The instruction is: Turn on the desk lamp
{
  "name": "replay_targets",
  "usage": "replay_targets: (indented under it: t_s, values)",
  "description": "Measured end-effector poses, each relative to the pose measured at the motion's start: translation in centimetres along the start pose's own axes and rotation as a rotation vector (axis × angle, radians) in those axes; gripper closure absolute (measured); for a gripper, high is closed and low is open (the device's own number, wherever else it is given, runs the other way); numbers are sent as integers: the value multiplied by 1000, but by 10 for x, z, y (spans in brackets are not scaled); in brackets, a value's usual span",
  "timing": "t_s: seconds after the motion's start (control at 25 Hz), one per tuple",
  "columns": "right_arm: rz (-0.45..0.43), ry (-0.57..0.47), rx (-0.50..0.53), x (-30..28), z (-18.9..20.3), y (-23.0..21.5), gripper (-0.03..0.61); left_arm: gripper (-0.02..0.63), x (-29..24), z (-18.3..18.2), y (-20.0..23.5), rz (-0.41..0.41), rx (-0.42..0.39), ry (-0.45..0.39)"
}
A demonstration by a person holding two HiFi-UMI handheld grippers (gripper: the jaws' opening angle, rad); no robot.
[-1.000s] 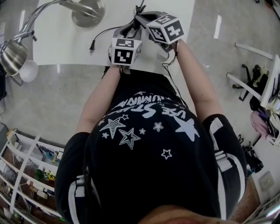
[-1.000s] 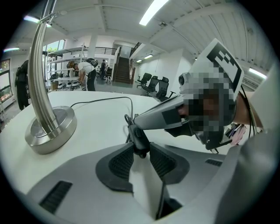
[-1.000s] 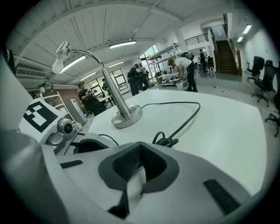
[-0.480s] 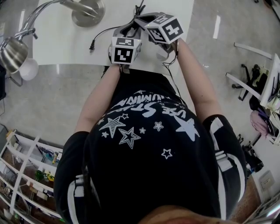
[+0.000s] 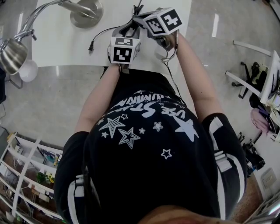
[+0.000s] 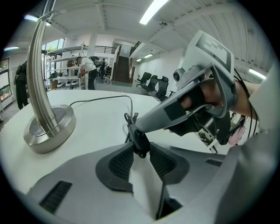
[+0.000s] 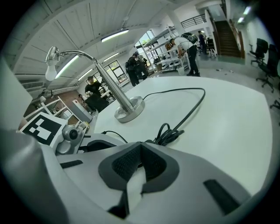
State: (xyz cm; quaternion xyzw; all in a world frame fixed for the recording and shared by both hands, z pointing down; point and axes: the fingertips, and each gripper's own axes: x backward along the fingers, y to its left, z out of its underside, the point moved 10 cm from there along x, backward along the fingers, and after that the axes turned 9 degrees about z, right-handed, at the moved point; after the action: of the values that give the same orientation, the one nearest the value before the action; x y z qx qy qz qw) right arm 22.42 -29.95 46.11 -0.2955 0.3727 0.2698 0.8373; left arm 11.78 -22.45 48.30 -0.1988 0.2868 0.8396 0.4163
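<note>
While the left hand-held gripper (image 6: 141, 147) is clamping a black cord piece (image 6: 139, 139), the right hand-held gripper (image 7: 139, 147), jaws together, is touching it with its tip. The desk lamp (image 5: 86, 11) is standing at the far left of the desk (image 5: 65, 39), its neck arching leftward, bulb (image 5: 28, 70) hanging past the edge. White shirt lettering (image 5: 148, 109) among stars is showing too warped to read

In the left gripper view the desk lamp (image 6: 41, 87) has its stem cut off by the top edge, so the lamp head is out of frame. The right gripper (image 6: 132, 128) covers most of the black cord piece (image 6: 140, 143) between the pads of the left gripper (image 6: 141, 153). In the head view, the marker cubes (image 5: 124, 49) hide both sets of jaws.
</note>
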Motion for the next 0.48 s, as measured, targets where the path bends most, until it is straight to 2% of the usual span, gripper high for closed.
replay_targets:
  t_s: [0.12, 0.24, 0.36, 0.48]
  values:
    - [-6, -21, 3, 1, 1, 0, 572, 483, 0, 0, 1, 6, 8, -11]
    - [-46, -105, 0, 9, 7, -2, 572, 483, 1, 1, 1, 19, 48, -23]
    - [-114, -184, -127, 20, 23, -12, 572, 482, 6, 1, 3, 35, 69, -31]
    - [-138, -189, -185, 28, 40, -20, 572, 482, 13, 2, 1, 30, 57, -44]
